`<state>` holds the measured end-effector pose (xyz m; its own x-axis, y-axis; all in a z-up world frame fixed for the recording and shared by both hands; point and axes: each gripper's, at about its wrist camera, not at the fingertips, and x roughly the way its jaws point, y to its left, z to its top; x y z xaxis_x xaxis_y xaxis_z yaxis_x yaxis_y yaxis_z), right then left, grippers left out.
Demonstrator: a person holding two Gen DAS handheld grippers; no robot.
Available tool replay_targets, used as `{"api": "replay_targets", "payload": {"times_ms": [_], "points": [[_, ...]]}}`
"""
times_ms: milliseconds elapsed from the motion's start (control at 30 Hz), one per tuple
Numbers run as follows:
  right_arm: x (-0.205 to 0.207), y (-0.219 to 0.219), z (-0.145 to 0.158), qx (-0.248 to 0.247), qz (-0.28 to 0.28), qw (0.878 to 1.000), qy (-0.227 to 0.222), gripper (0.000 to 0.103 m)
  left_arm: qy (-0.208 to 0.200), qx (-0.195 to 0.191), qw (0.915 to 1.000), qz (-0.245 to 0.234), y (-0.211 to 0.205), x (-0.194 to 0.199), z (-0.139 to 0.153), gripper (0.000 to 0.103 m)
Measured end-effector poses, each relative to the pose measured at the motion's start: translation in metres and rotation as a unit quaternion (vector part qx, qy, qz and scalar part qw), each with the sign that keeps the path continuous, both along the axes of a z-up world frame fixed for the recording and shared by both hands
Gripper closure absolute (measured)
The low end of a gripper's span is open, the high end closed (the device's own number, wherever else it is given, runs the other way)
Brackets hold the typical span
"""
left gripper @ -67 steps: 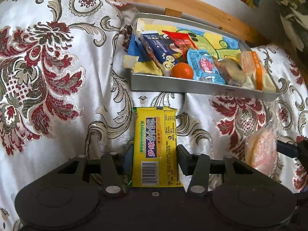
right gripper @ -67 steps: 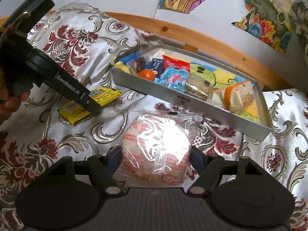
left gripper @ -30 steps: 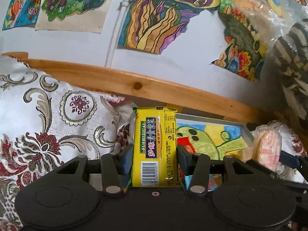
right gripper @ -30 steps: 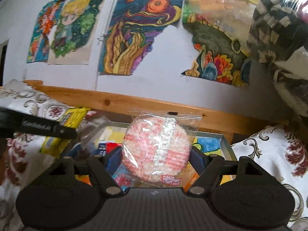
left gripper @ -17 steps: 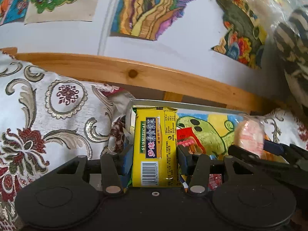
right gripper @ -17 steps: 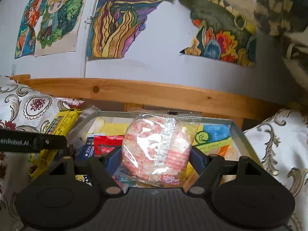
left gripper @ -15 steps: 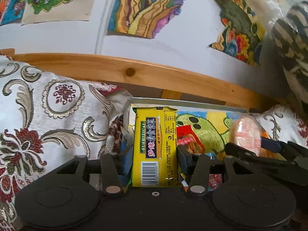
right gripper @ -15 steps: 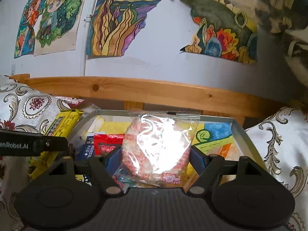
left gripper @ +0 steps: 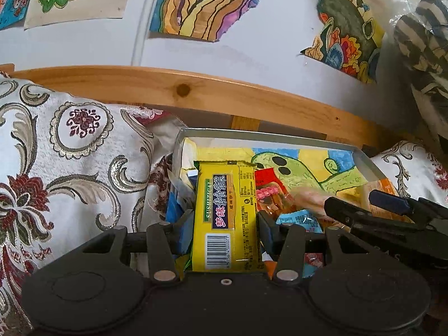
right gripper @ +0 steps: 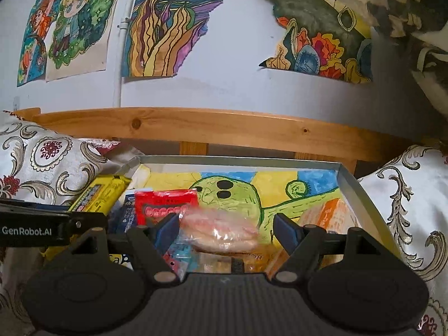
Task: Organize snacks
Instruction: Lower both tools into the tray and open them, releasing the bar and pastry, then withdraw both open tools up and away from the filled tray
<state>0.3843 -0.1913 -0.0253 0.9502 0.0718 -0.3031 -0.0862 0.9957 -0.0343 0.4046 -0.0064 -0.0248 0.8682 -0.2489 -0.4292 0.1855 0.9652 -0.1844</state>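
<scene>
Gripping yellow packet (left gripper: 225, 215): left tool (left gripper: 225, 224) | pink snack (right gripper: 219, 231) loose: right tool (right gripper: 226, 228)

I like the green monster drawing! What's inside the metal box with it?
The metal box holds a red packet, an orange packet and a pink round cake. Snacks nearer the grippers are hidden.

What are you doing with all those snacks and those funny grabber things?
A person is sorting snacks into a grey tray on the bed. The left tool is clamped on a yellow packet over the tray's left end. The right tool is open, and a round pink snack looks just dropped among the others.
</scene>
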Motion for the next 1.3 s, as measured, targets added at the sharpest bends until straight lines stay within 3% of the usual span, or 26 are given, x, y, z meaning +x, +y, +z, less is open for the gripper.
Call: {"api": "replay_targets", "payload": {"times_ms": [433, 967, 1300], "points": [[-0.001, -0.007, 0.002, 0.007, -0.016, 1.000, -0.003, 0.009, 0.008, 0.011, 0.9999, 0.002, -0.002, 0.005, -0.008, 0.052], [-0.019, -0.026, 0.029, 0.036, -0.054, 0.997, -0.030, 0.000, -0.010, -0.001, 0.9996, 0.026, 0.001, -0.011, 0.012, 0.009], [-0.046, -0.027, 0.043, 0.049, -0.054, 0.997, -0.032, 0.000, -0.026, -0.021, 0.9977, 0.059, 0.013, -0.040, 0.037, 0.001]]}}
